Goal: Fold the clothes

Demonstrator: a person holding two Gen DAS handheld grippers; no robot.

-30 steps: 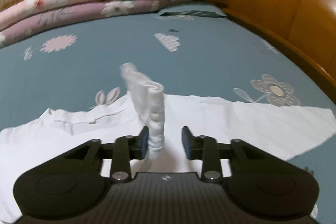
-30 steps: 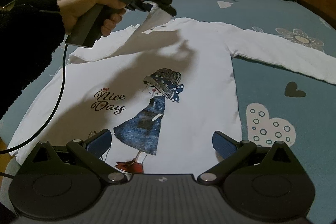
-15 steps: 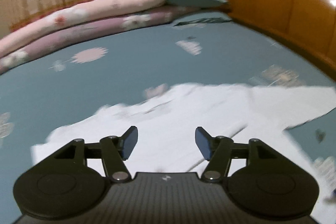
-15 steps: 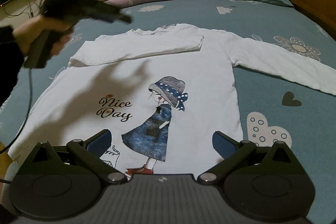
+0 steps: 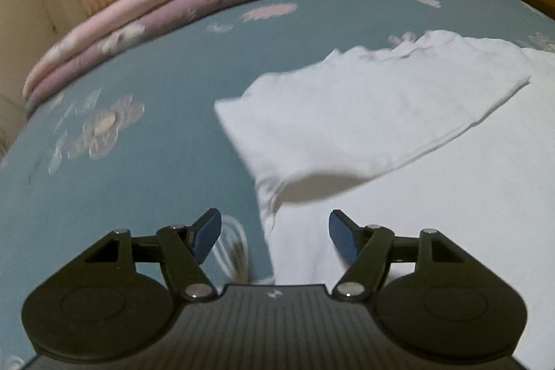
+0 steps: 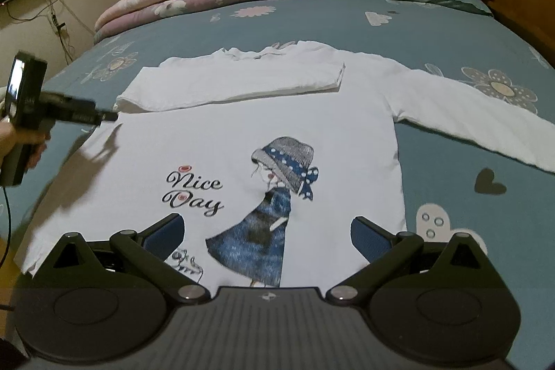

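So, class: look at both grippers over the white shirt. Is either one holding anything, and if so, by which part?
Nothing is held. The left gripper, its jaws opening, and the right gripper are empty above the shirt.

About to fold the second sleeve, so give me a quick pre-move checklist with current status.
1. Left sleeve of the white long-sleeved printed shirt laid across the chest: ok.
2. Left gripper free of cloth, jaws opening: ok.
3. Right gripper open and empty: ok.
4. Right sleeve folded in: not ok, it lies stretched out on the blue flowered bedsheet.
5. Shirt body flat: ok.
6. Right cuff reachable: cannot tell, it runs out of frame.
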